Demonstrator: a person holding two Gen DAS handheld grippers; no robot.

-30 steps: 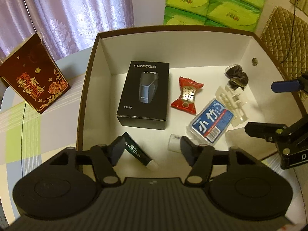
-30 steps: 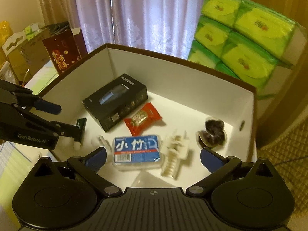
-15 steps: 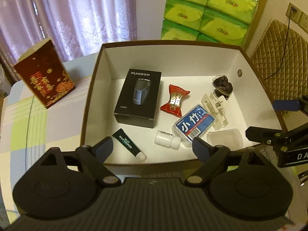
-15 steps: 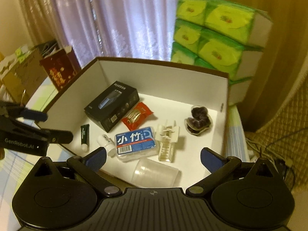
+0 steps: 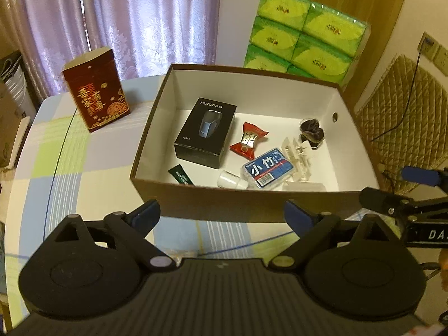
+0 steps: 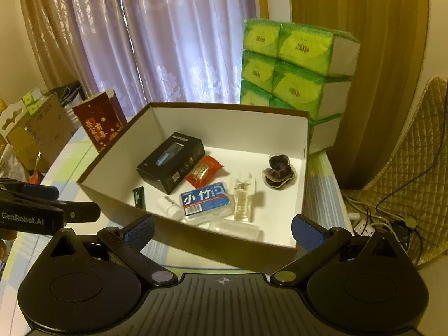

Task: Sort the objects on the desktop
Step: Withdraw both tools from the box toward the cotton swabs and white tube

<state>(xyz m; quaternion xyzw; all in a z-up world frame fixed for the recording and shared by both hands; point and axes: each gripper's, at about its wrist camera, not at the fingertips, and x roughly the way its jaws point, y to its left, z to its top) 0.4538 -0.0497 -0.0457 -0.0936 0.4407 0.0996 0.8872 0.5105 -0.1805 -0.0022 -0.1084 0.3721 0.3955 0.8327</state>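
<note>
Sorting looks all but finished, judging by the layout: the small things lie gathered inside the brown cardboard box (image 5: 246, 208) with its smooth white lining, which sits on the checked tablecloth (image 5: 56, 168); both tools hang clear of it on the near side, the left gripper (image 5: 221, 214) with jaws spread wide and empty, the right gripper (image 6: 222, 228) likewise wide and holding nothing; the next move probably calls only for a check that nothing is left out, though the red and gold carton (image 5: 96, 89) stands upright on the cloth well left of the box and might need a broad, square grasp; inside, the matt black shaver box (image 5: 205, 134) is the biggest item, rigid and sharp-edged; beside it lies the blue plastic pack (image 5: 268, 170), glossy and flat; a clear cup (image 6: 233, 228) lies on its side at the near wall; a clear ribbed plastic piece (image 6: 243, 196) rests next to the pack; a crinkly red sweet wrapper (image 5: 247, 140), a dark lump in clear wrap (image 6: 278, 170), a white bottle (image 6: 169, 207) and a thin green tube (image 6: 139, 196) complete the lot.
</note>
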